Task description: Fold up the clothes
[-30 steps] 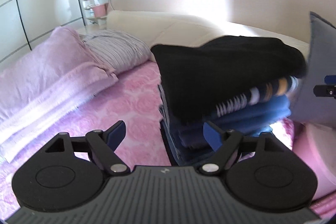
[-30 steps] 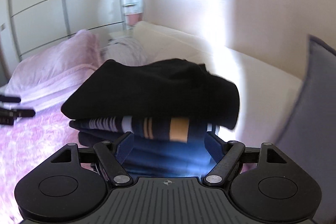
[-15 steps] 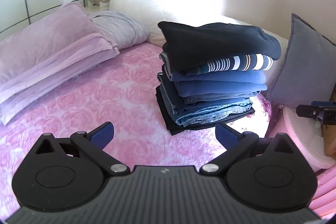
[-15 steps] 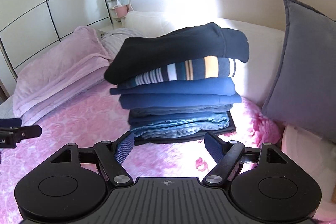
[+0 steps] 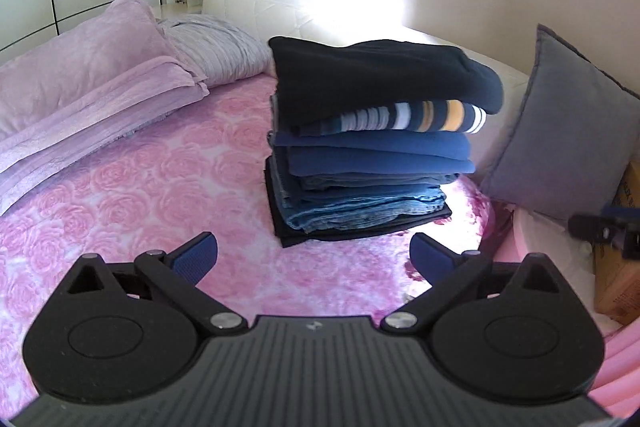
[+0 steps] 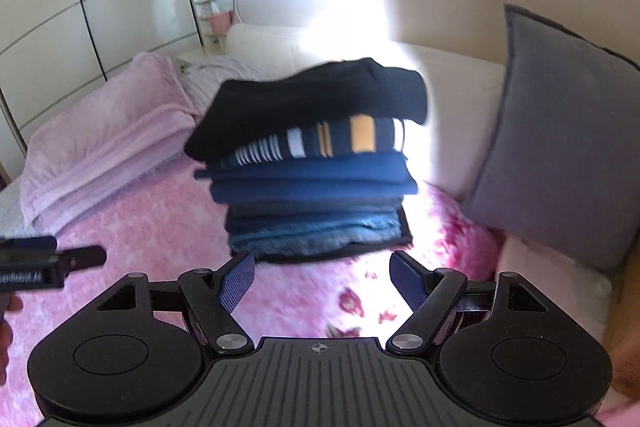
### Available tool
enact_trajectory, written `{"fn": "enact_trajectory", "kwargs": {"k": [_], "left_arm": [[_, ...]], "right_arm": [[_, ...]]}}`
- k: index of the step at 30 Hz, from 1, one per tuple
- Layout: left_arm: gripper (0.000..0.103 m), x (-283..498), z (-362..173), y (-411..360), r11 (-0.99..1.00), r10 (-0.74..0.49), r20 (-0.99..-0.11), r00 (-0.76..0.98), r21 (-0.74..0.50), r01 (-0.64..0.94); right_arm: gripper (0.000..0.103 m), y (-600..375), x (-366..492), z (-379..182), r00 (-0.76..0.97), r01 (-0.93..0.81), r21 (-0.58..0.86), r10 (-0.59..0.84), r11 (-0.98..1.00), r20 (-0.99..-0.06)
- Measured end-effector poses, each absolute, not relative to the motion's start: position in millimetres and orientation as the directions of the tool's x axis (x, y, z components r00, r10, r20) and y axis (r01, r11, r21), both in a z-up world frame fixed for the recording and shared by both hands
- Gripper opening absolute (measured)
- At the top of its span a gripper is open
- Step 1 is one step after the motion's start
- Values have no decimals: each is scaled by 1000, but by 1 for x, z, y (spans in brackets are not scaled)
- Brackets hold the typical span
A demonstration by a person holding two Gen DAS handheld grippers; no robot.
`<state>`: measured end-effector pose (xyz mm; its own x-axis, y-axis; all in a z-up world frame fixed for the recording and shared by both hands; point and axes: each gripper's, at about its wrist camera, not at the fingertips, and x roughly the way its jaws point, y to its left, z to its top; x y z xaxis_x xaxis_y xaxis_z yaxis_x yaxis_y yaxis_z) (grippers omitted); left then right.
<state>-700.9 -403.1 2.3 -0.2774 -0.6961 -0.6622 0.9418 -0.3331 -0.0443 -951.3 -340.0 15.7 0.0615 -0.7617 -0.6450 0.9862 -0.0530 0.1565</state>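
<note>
**Currently: Both Grippers Spread and Empty, Clothes Stacked on the Bed**

A stack of folded clothes (image 5: 372, 143) is located on the pink rose-patterned bedspread (image 5: 132, 195), near the cream headboard (image 5: 256, 1). The stack is topped by a black garment (image 5: 380, 79); a striped garment (image 5: 404, 117) lies directly beneath it, followed by blue garments, denim, and a black item at the base.

The left gripper (image 5: 314, 253) is held in front of the stack, apart from it. Its jaws are spread wide and nothing is gripped between them.

The right gripper (image 6: 322, 273) is likewise positioned just short of the stack's base. Its jaws are spread, somewhat less widely, and nothing is held.

A grey cushion (image 5: 560, 131) is propped to the right of the stack. Lilac pillows (image 5: 80, 75) and a folded lilac blanket (image 5: 92, 131) are placed at the left of the bed.
</note>
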Motion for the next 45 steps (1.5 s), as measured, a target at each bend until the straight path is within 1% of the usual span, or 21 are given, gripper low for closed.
{"fn": "enact_trajectory", "kwargs": {"k": [6, 14, 24, 45], "left_arm": [[101, -733, 0, -366, -328, -700, -673, -240, 4, 945], [101, -757, 2, -337, -340, -706, -675, -215, 57, 939], [101, -765, 2, -326, -348, -698, -686, -207, 72, 935], [101, -766, -2, -335, -331, -687, -700, -195, 63, 941]], "right_arm": [[77, -307, -976, 3, 36, 991, 114, -714, -62, -699], [78, -284, -980, 6, 40, 993, 106, -722, -47, -691], [78, -279, -976, 9, 65, 992, 125, -728, -28, -683], [78, -286, -969, 10, 72, 993, 115, -719, -12, -692]]}}
